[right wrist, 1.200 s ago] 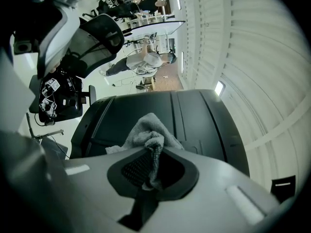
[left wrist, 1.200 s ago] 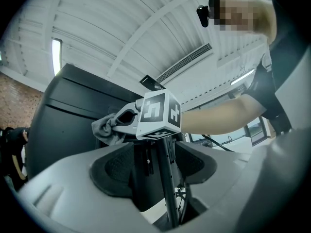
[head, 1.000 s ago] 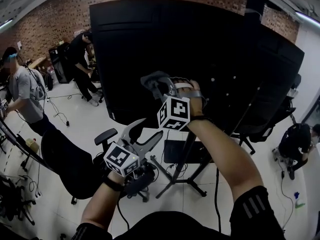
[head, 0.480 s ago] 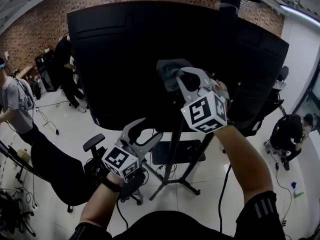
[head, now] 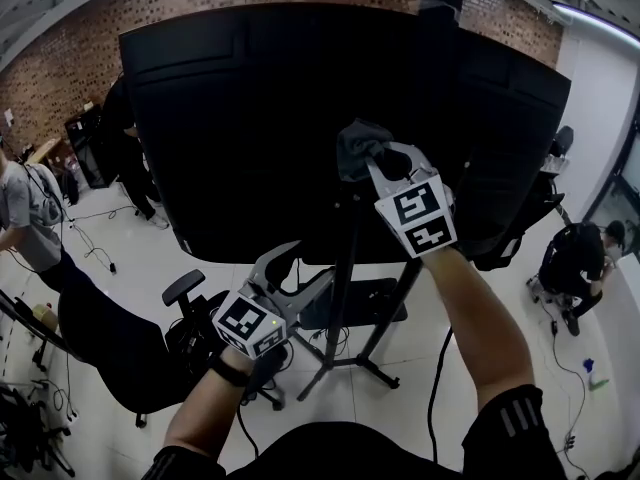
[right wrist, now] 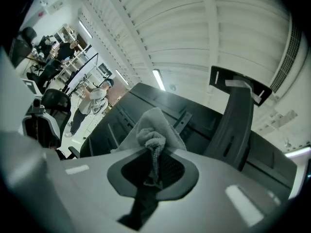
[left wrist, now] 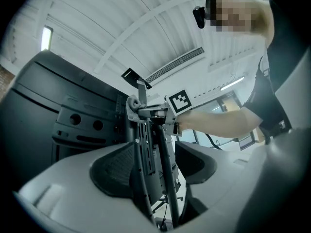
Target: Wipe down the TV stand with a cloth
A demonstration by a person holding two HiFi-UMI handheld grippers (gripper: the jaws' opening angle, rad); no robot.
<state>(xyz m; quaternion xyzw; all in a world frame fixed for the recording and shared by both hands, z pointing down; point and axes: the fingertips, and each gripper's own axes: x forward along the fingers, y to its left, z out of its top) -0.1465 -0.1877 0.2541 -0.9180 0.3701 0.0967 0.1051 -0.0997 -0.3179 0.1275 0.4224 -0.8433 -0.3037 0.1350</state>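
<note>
A large black TV (head: pixel 250 118) shows its back, mounted on a black stand whose pole (head: pixel 340 298) runs down to splayed legs (head: pixel 350 363). My right gripper (head: pixel 375 158) is shut on a grey cloth (head: pixel 358 146), which is held up by the top of the pole at the TV's back. In the right gripper view the bunched cloth (right wrist: pixel 153 130) sticks out between the closed jaws of that gripper (right wrist: pixel 154 164). My left gripper (head: pixel 300 268) hangs lower, open and empty, beside the pole. In the left gripper view that gripper (left wrist: pixel 155 164) frames the pole (left wrist: pixel 163 178) and the cloth (left wrist: pixel 132 103).
A second dark screen (head: pixel 510 138) stands at the right. A black office chair (head: pixel 190 293) sits left of the stand's legs, a dark plate (head: pixel 360 303) behind them, and a cable (head: pixel 435 368) runs over the floor. People stand at the left (head: pixel 30 208); one crouches at the right (head: pixel 580 268).
My right gripper has carried the cloth to the right and a little up along the TV's back, rolling its wrist. The left gripper has shifted slightly and stays open.
</note>
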